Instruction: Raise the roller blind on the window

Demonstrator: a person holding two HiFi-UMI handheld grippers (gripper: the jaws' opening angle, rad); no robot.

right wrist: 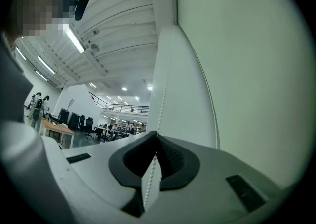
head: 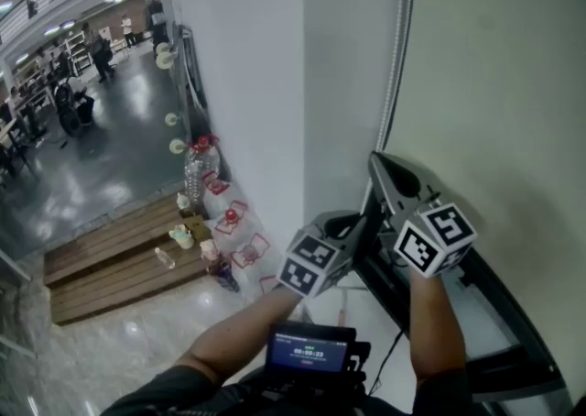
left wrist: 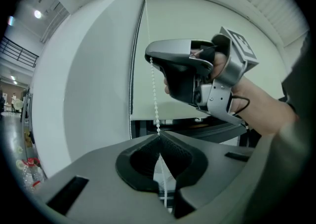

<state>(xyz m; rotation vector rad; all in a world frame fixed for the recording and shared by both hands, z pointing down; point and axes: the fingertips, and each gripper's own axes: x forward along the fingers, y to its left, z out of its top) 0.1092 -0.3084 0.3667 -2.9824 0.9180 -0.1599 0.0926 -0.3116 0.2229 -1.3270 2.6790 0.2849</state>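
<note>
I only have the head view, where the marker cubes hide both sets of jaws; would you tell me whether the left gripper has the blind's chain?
Observer: Yes. In the left gripper view, the left gripper is shut on the bead chain.
Operator: And the right one?
Observer: Its own view shows the right gripper shut on the chain too.
Operator: Same strand?
Observer: Yes. In the left gripper view, the chain runs straight up from the left jaws to the right gripper's tip.
</note>
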